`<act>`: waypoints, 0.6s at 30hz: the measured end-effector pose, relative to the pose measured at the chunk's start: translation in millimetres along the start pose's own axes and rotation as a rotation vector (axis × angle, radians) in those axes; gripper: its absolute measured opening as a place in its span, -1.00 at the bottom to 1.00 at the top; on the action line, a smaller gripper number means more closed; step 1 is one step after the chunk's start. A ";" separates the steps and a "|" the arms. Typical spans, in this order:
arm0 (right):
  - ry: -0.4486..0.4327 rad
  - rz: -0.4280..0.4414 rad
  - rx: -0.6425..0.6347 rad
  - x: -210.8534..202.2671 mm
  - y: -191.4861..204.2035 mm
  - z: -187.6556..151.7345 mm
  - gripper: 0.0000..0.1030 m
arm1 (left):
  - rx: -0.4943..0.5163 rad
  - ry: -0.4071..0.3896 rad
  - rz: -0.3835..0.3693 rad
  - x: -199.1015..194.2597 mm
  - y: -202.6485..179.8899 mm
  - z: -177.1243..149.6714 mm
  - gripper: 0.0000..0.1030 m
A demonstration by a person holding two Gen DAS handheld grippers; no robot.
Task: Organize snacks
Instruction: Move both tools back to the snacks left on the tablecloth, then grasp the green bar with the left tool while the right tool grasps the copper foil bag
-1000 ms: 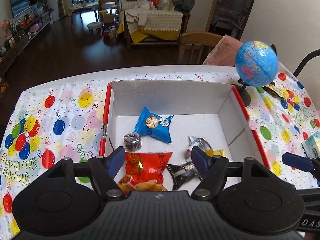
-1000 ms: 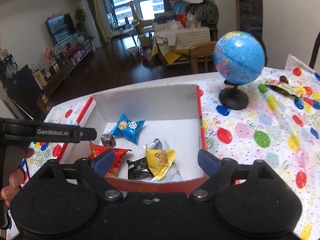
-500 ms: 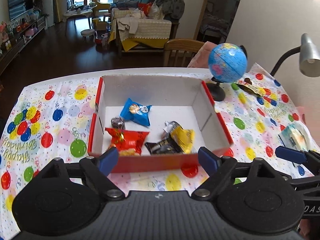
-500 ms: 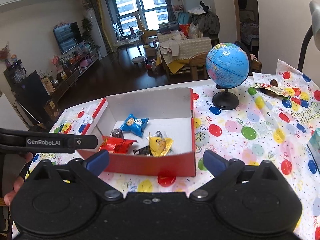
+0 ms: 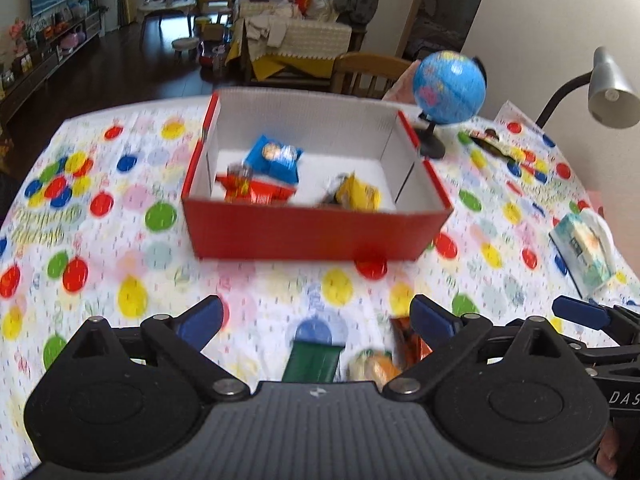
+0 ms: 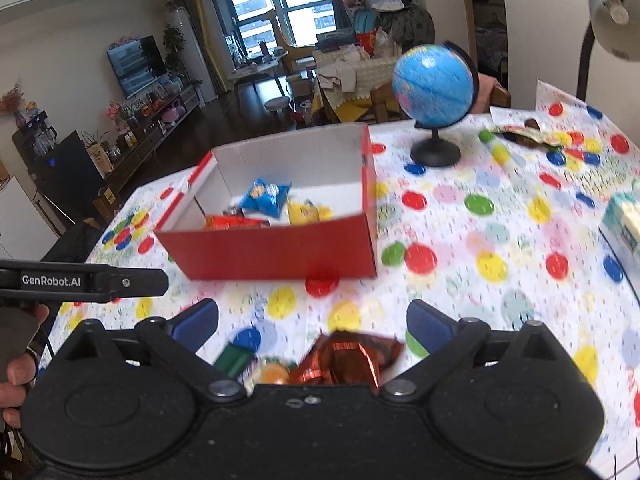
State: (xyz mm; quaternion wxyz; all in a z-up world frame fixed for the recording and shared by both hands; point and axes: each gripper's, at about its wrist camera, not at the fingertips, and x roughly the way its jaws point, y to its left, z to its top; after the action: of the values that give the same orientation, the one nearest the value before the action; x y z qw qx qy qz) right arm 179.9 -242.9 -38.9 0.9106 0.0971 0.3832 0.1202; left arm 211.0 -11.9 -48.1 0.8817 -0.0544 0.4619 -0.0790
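At the centre of both frames, the red box [image 5: 316, 232] of snacks sits on the worktop [image 5: 132, 216], while the left hand-held gripper [image 5: 316, 318], jaws opening, and right hand-held gripper [image 6: 312, 318], released, grasp nothing.

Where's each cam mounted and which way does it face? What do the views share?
Left wrist: on the left claw, aimed down across the table at the red box; right claw's tip at right.
Right wrist: on the right claw, box ahead-left; left claw's arm and a hand at left.
Shared: box, globe, lamp.
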 end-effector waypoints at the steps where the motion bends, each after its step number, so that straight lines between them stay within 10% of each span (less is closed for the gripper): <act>1: 0.007 -0.002 0.002 -0.3 -1.5 -5.0 0.96 | -0.001 0.009 0.003 1.4 0.2 -4.9 0.95; 18: 0.104 -0.066 0.012 26.3 -18.9 -57.1 0.89 | -0.027 0.168 0.100 52.0 9.0 -57.8 0.95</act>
State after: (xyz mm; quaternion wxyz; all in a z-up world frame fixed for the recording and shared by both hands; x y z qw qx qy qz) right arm 159.2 -248.4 -101.0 0.8925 0.0832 0.4335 0.0927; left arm 193.3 -14.3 -124.3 0.8420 -0.0363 0.5372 -0.0330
